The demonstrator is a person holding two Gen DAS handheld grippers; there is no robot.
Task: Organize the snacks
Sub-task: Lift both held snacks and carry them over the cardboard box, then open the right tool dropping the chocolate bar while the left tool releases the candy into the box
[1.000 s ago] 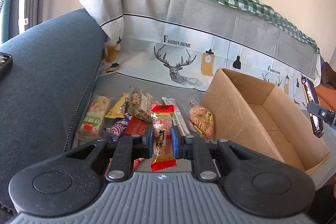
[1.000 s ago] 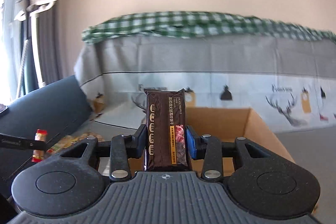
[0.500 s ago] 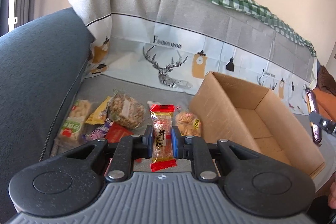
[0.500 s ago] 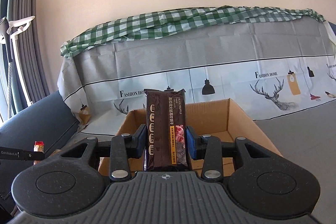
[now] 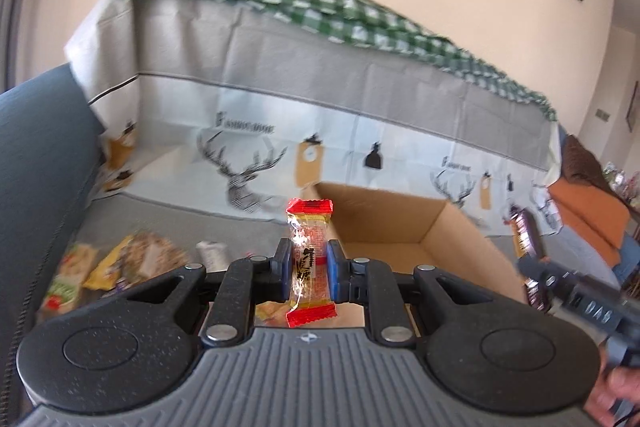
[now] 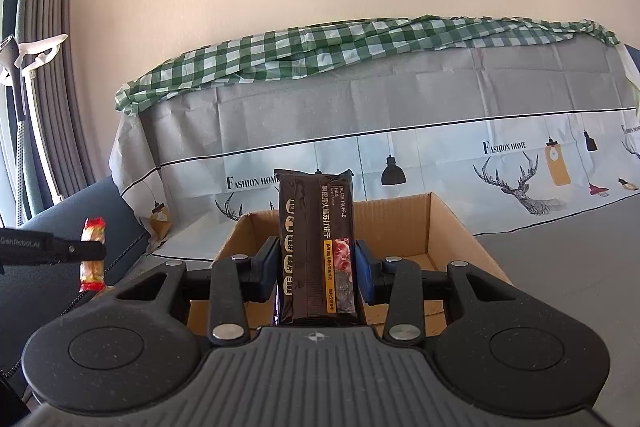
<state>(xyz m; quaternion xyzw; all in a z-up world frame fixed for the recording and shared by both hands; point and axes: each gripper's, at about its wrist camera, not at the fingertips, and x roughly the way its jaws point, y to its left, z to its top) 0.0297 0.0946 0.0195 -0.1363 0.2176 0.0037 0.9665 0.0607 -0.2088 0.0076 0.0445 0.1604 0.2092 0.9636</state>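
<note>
Jaws on my left gripper (image 5: pixel 307 263) are pinched nearly closed on a little orange candy (image 5: pixel 310 263) with red crimped ends, held upright with its top poking above the pads. It's up in the air just at the near-left edge of the open cardboard box (image 5: pixel 460 231). Right gripper (image 6: pixel 317 264) has its jaws clamped on a dark brown cracker pack (image 6: pixel 316 247), standing upright too, right in front of the box (image 6: pixel 456 223) from that side. From the left camera I can see the right gripper (image 5: pixel 532 267) off to the box's right. Rest of the snack pile (image 5: pixel 116 263) sits on the grey sofa cover (image 5: pixel 168 223) to the left of the box, kinda blurry. Box looks empty inside as far as I can see.
</note>
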